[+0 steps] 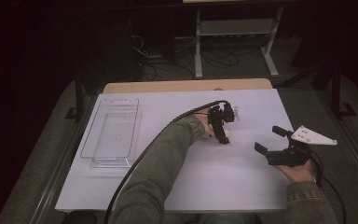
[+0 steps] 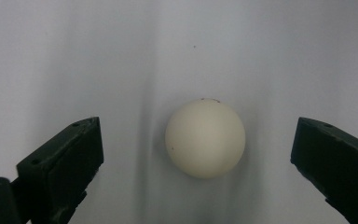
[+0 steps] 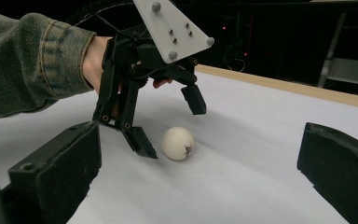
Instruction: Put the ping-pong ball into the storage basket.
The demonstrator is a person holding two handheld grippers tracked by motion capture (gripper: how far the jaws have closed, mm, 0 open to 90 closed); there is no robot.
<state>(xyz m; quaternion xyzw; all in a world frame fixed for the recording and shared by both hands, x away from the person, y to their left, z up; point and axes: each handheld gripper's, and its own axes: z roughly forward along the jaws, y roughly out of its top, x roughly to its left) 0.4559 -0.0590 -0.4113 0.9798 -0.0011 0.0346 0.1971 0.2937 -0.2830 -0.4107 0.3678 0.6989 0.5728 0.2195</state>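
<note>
Ball (image 2: 205, 138) sat between your left gripper's (image 3: 170, 129) wide jaws, untouched; you were approaching, and closing came next.

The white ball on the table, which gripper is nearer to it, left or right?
Left. The left gripper hangs right over the white ball, its open fingers straddling it without touching. The right gripper sits open farther off to the side on the table.

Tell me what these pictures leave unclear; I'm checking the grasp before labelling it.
- Print on the ball: too small to read in the right gripper view.
- Ball in the high view: mostly covered by the left gripper.
- Clear tray: contents too small and dim to judge in the high view.
- Right gripper jaws: cut off by the bottom edge.
</note>
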